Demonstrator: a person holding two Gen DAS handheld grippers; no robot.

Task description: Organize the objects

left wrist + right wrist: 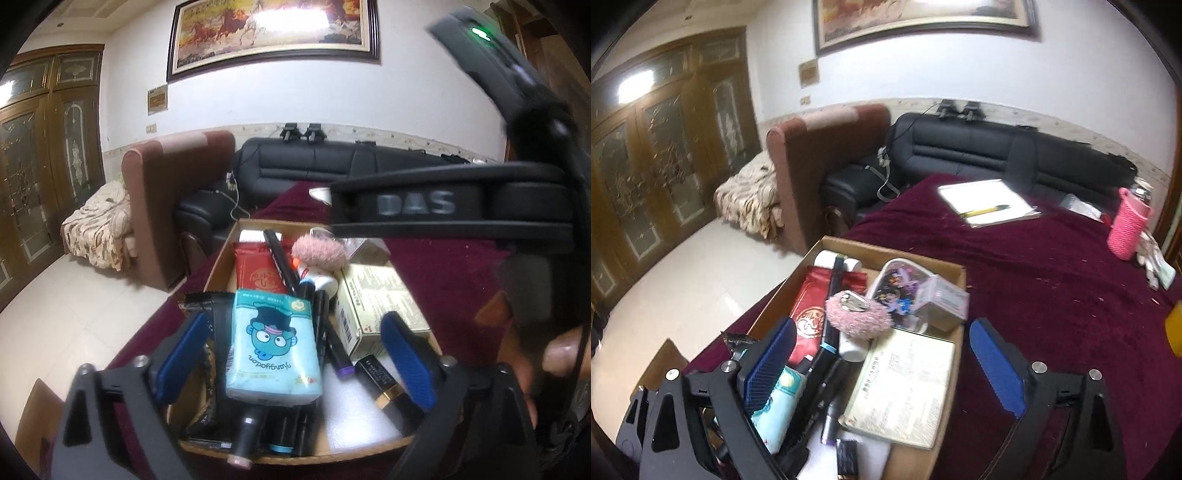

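Note:
A cardboard box (221, 254) on the maroon table holds several items: a light-blue tissue pack (272, 343), a red packet (258, 271), black pens, a pink fuzzy pouch (319, 252) and a cream carton (380, 302). My left gripper (291, 358) is open just above the tissue pack, empty. My right gripper (882, 369) is open over the box (956, 280), above the cream carton (905, 387), empty. The pink pouch (858, 314), red packet (809, 317) and tissue pack (779, 410) show in the right wrist view too. The right gripper's body crosses the left wrist view at upper right.
On the maroon tablecloth (1052, 295) lie a white notebook with a yellow pen (986, 205), a pink knitted bottle (1126, 225) and a yellow object (1174, 332) at the right edge. A black sofa (997, 151) and a brown armchair (812, 162) stand behind.

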